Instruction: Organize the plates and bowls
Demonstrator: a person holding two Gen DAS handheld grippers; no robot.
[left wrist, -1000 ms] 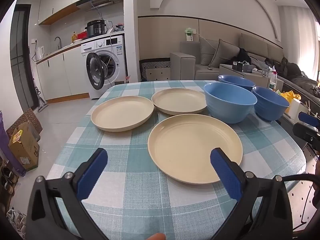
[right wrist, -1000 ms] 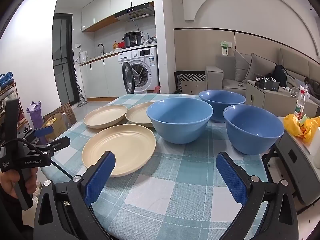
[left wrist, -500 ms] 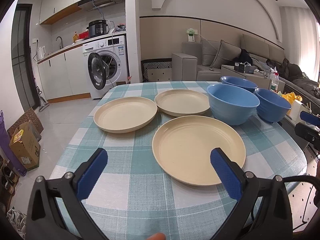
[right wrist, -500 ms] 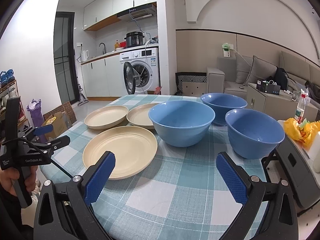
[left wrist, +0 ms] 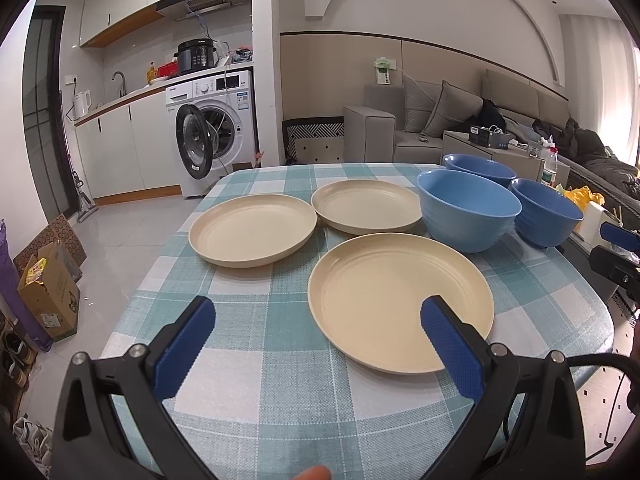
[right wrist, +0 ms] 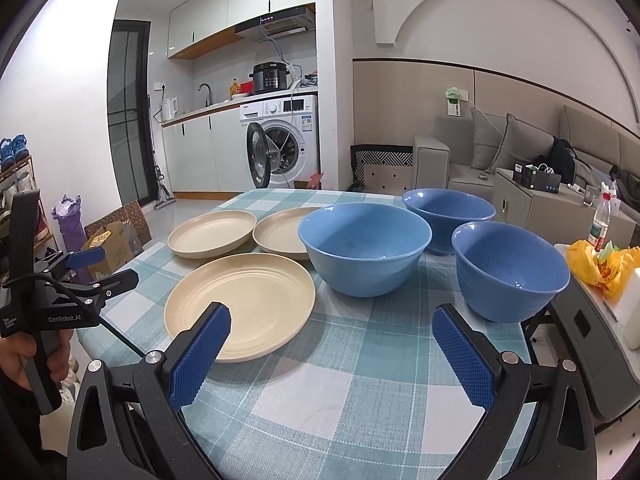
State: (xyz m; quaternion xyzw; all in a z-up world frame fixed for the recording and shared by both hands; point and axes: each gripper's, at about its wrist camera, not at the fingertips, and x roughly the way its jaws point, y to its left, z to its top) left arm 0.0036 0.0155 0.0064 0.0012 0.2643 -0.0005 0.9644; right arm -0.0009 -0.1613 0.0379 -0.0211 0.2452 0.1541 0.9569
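On the checked surface [left wrist: 256, 392], 3 cream plates [left wrist: 253, 234] lie at the left and 3 blue bowls [right wrist: 365, 249] stand at the right, none stacked. Left gripper [left wrist: 316, 344] and right gripper [right wrist: 332, 354] hover released, holding nothing.

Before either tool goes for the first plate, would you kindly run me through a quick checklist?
1. Left tool open, empty: ok.
2. Right tool open, empty: ok.
3. Near plate bare, nothing on it: ok.
4. Plates already stacked: not ok; the near plate, left plate and far plate lie side by side.
5. Bowls nested: not ok; big bowl, right bowl and back bowl stand separately.
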